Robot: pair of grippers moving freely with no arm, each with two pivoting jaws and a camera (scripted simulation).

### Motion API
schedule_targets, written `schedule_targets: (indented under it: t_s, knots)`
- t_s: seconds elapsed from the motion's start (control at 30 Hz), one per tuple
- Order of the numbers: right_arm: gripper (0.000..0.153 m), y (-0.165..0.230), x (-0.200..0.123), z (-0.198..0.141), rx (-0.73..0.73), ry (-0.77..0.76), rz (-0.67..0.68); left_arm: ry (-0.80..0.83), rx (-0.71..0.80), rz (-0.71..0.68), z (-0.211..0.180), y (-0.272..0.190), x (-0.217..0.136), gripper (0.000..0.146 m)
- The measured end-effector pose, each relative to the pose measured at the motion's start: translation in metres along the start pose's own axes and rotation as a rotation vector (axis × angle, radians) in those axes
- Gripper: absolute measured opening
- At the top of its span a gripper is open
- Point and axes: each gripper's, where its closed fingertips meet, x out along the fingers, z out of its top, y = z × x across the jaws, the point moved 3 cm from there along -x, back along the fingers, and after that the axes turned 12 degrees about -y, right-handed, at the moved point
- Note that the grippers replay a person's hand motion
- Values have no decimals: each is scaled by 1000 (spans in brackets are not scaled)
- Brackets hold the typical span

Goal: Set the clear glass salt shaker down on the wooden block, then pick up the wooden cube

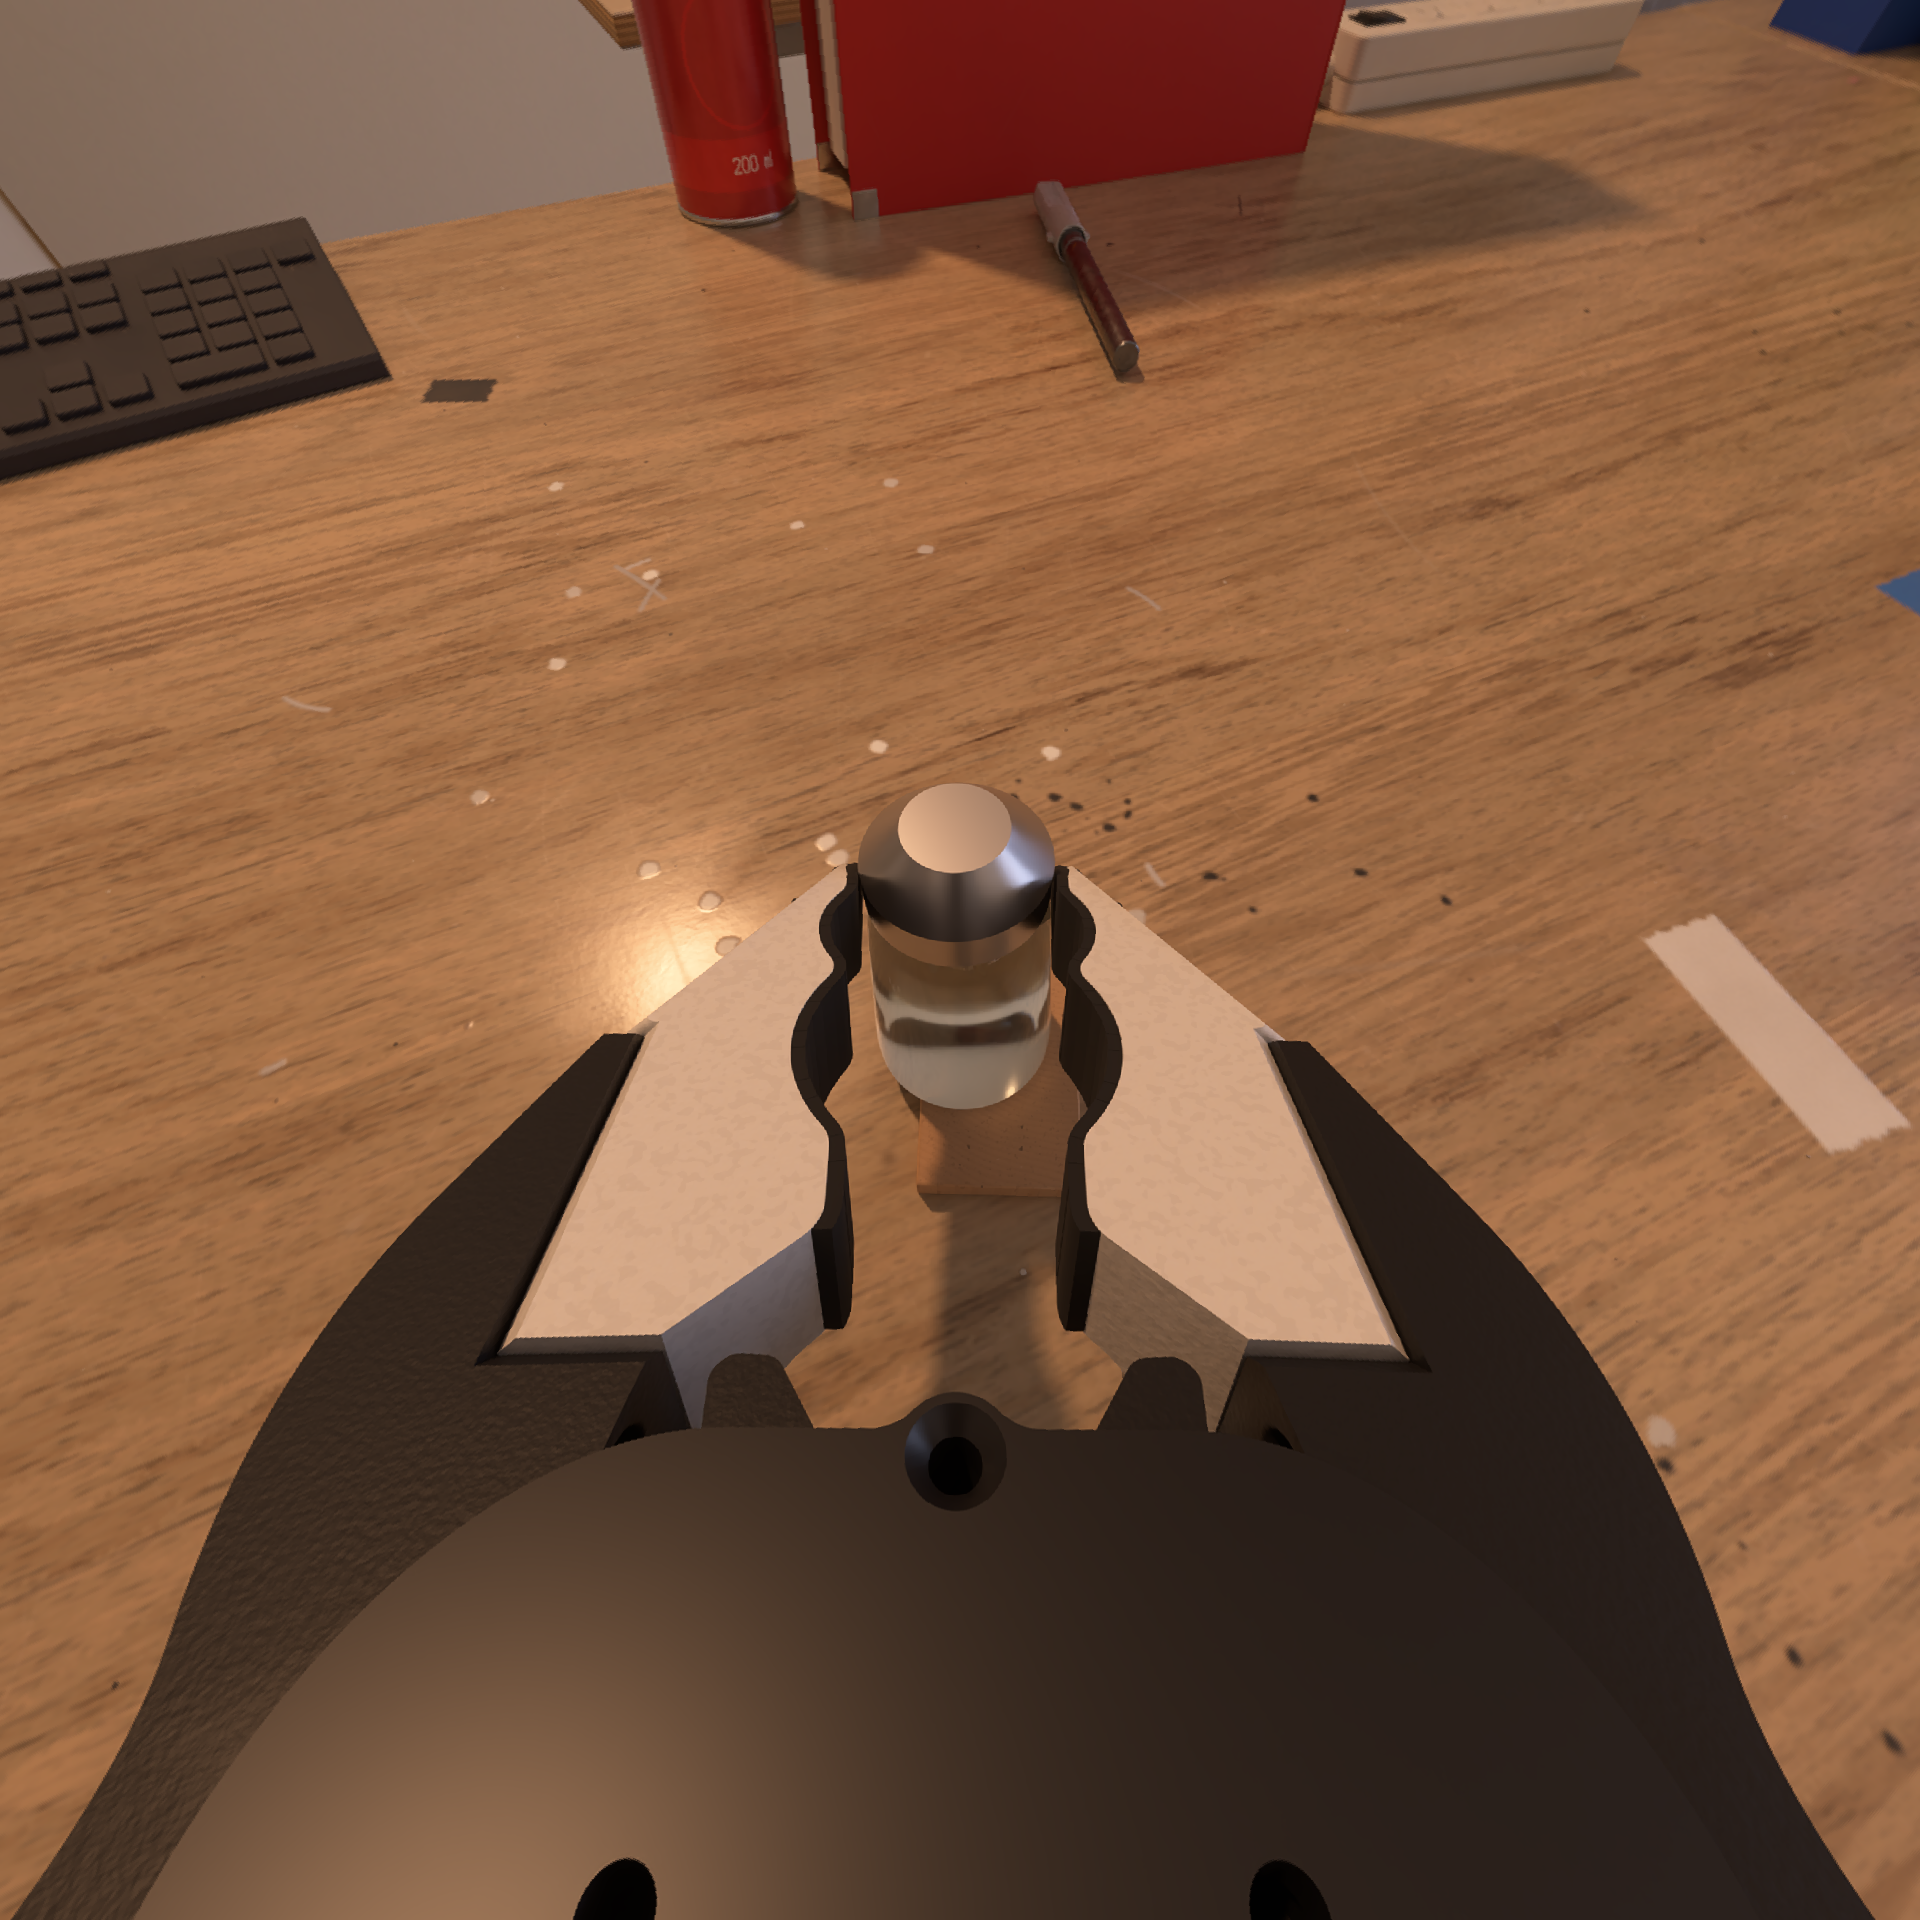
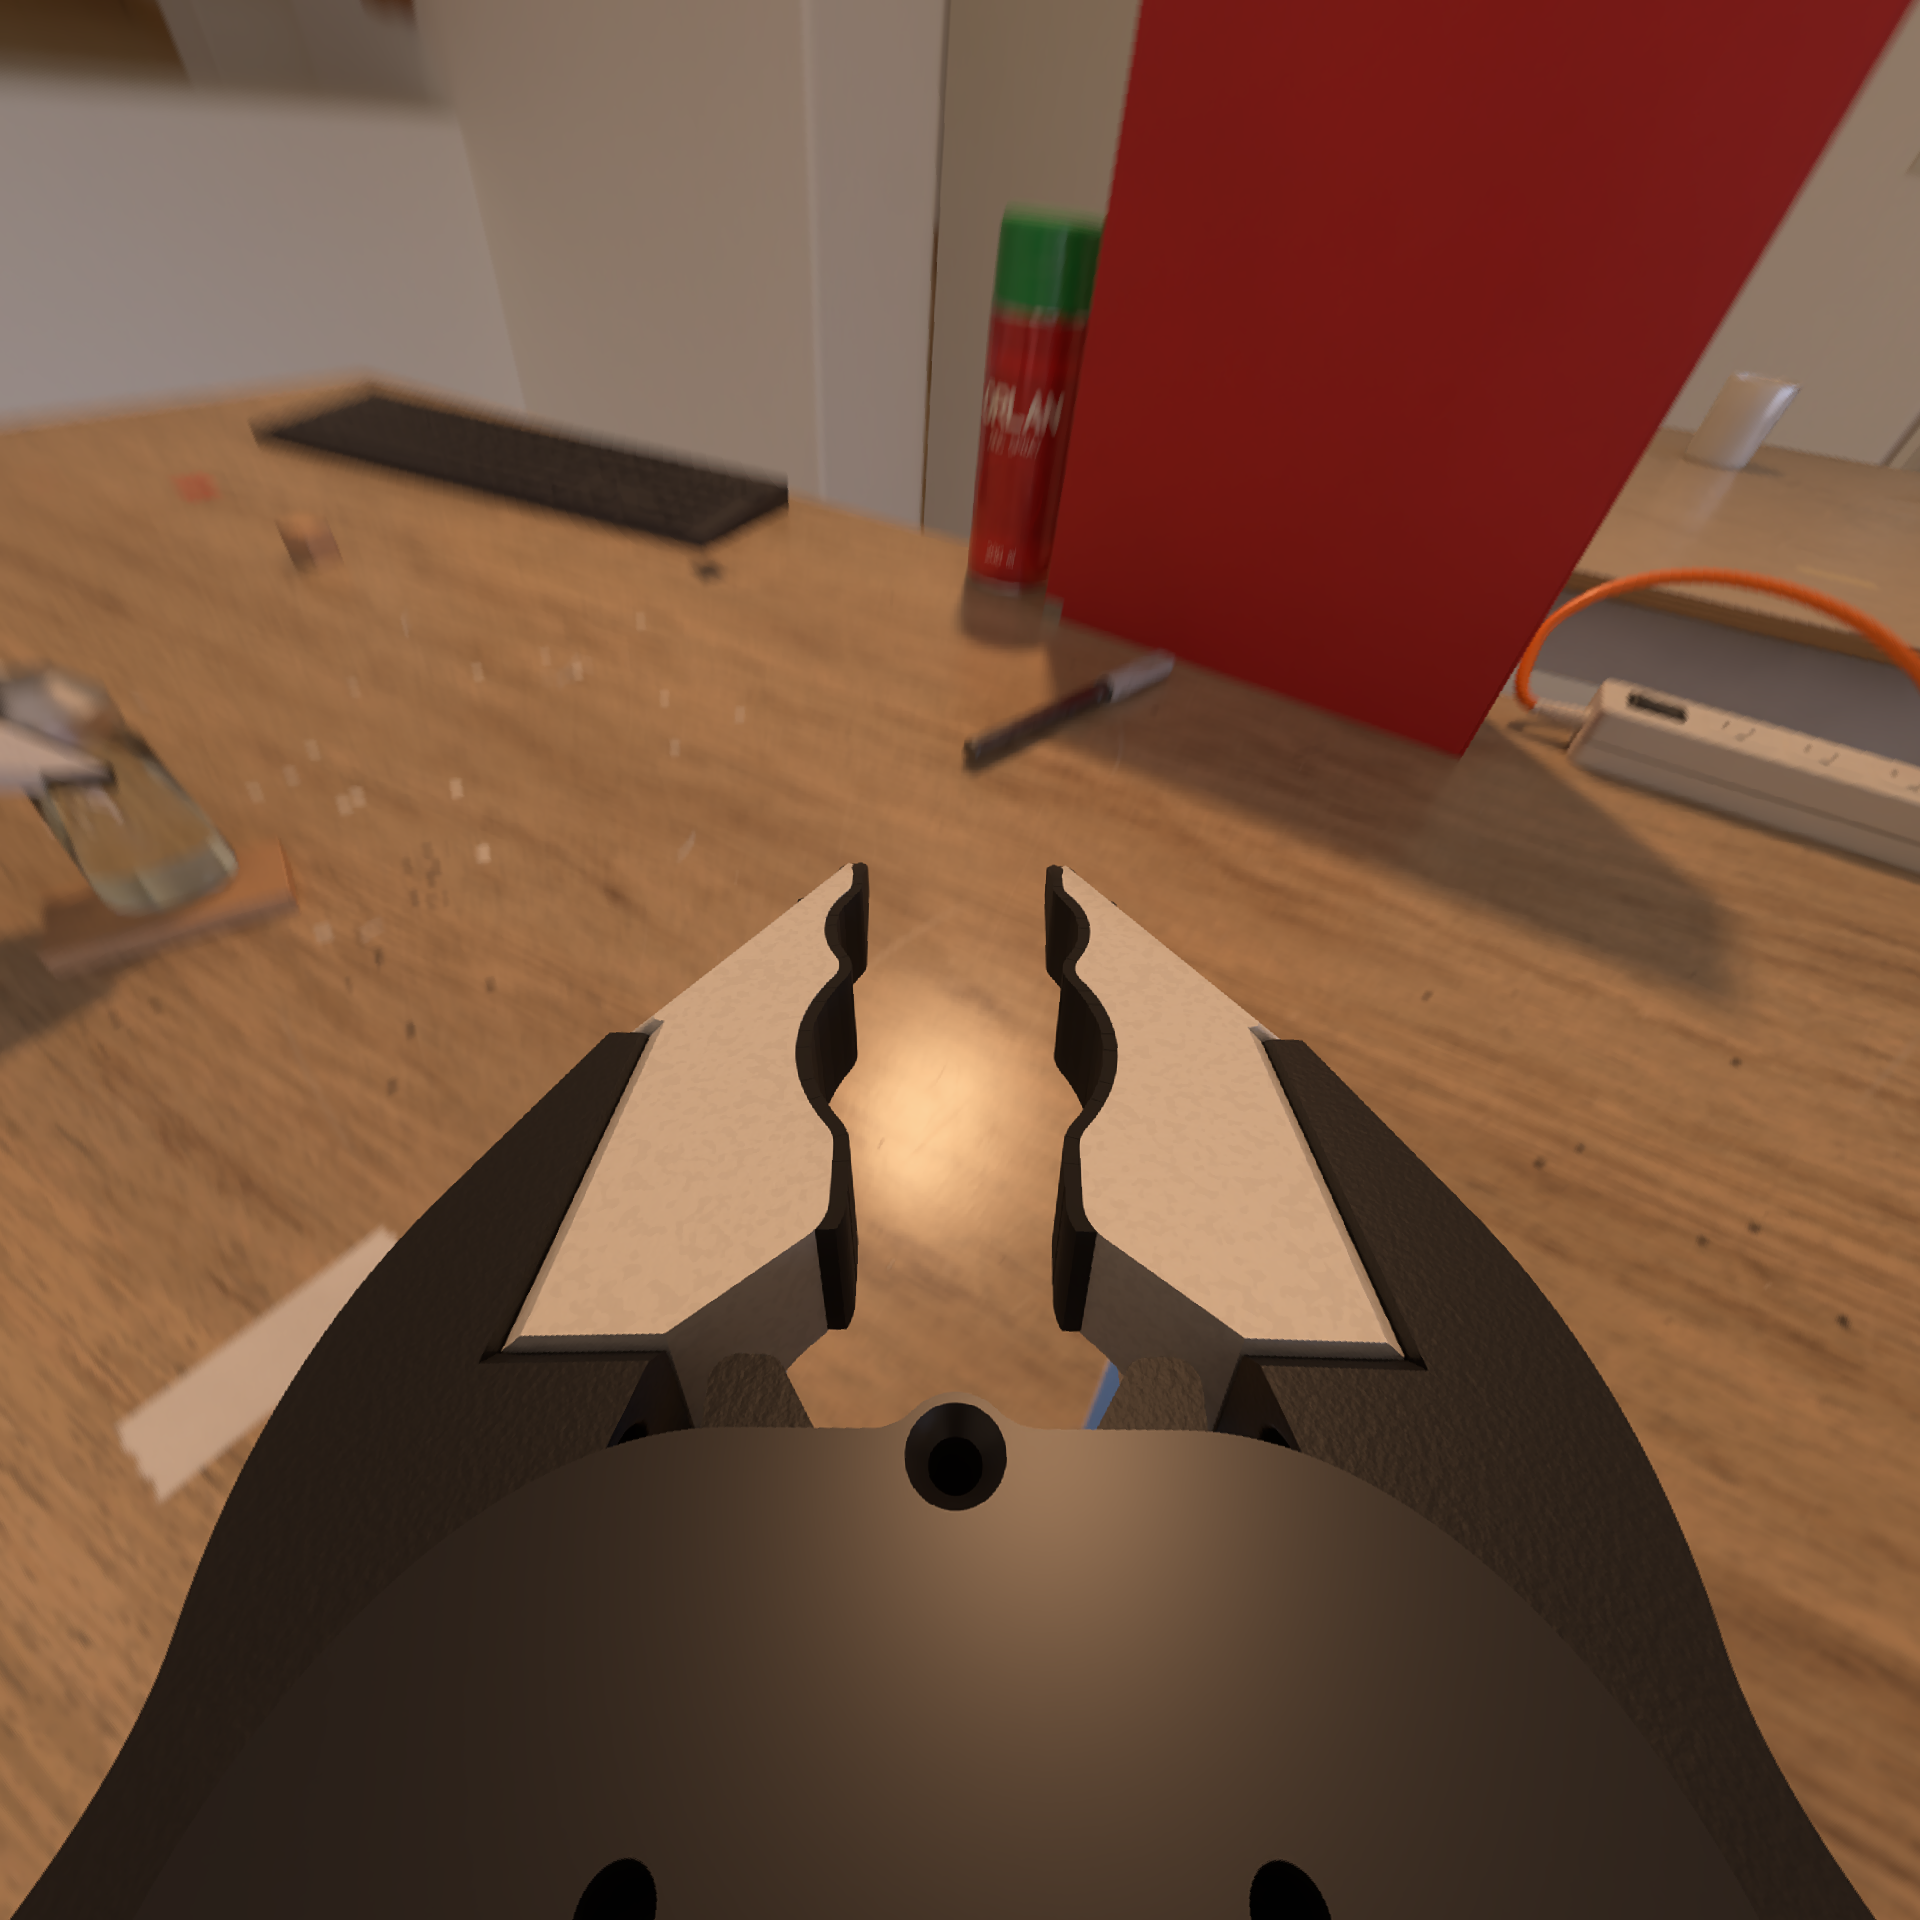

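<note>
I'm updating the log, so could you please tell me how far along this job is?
Nothing looks finished yet. In hand: the left gripper grips the salt shaker over the wooden block; whether it rests there is unclear. Left: releasing it, then picking up the wooden cube, lying far from the open, empty right gripper.

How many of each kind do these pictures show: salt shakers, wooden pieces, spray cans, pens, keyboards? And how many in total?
salt shaker: 1
wooden pieces: 2 (wooden block, wooden cube)
spray can: 1
pen: 1
keyboard: 1
Total: 6
</note>
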Motion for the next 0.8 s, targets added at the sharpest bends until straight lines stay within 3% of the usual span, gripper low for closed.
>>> schedule_targets:
  t_s: [0.13, 0.4, 0.43, 0.53, 0.6, 0.7, 0.8]
  knots:
    - [36, 24, 8, -35, -104, 100, -35, 5, 36, -17, 0, -8, 2, 36]
    - [35, 28, 12, -41, -75, 108, 5, 31, 65, -2, -2, -9, -1, 36]
    - [35, 30, 11, -42, -80, 104, 16, 41, 56, -4, -5, -9, -1, 43]
    - [35, 36, 9, -44, -125, 79, 46, 56, 38, 3, -6, -8, -3, 46]
    - [33, 39, 8, -45, -176, 66, 55, 45, 22, -10, 0, -10, -10, 47]
    - [33, 44, 7, -45, -225, 57, 75, 15, -143, -109, 17, -8, -36, 48]
    - [33, 51, 5, -43, -203, 48, 111, -17, -183, -29, 38, 38, -66, 48]
